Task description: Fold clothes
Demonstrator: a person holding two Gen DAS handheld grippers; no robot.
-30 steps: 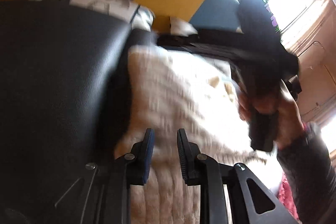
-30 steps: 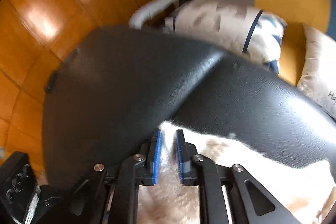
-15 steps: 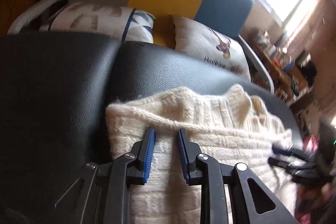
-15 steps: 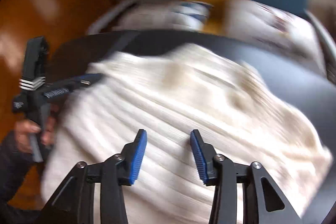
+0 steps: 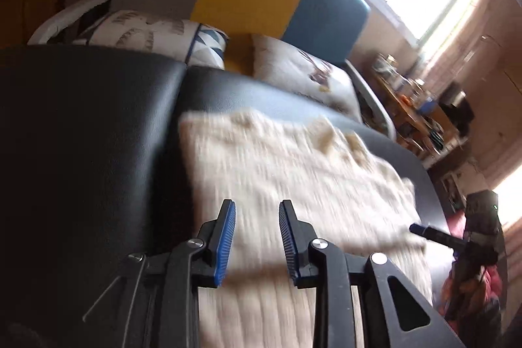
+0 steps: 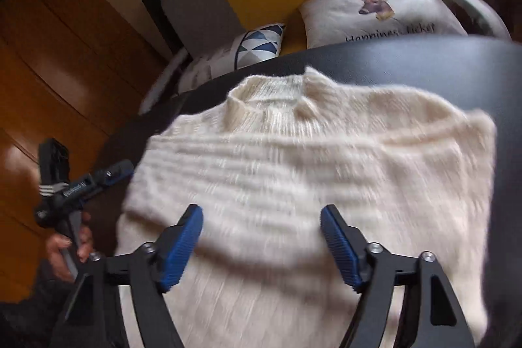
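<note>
Your left gripper (image 5: pixel 257 237) and right gripper (image 6: pixel 261 245) both hang spread, holding nothing, over the sweater (image 6: pixel 313 165) on the black cushion (image 5: pixel 81 136).

Your left gripper (image 5: pixel 257 237) has black arms, blue ridged pads (image 5: pixel 225 245) and round silver screws. In the right wrist view it shows at 9 o'clock: a black handle with white stripes and small white letters, in your hand (image 6: pixel 67 245) with a dark sleeve (image 6: pixel 32 312). Your right gripper (image 6: pixel 262 245) looks the same: black arms, blue fingers (image 6: pixel 339 248), silver screws.
</note>
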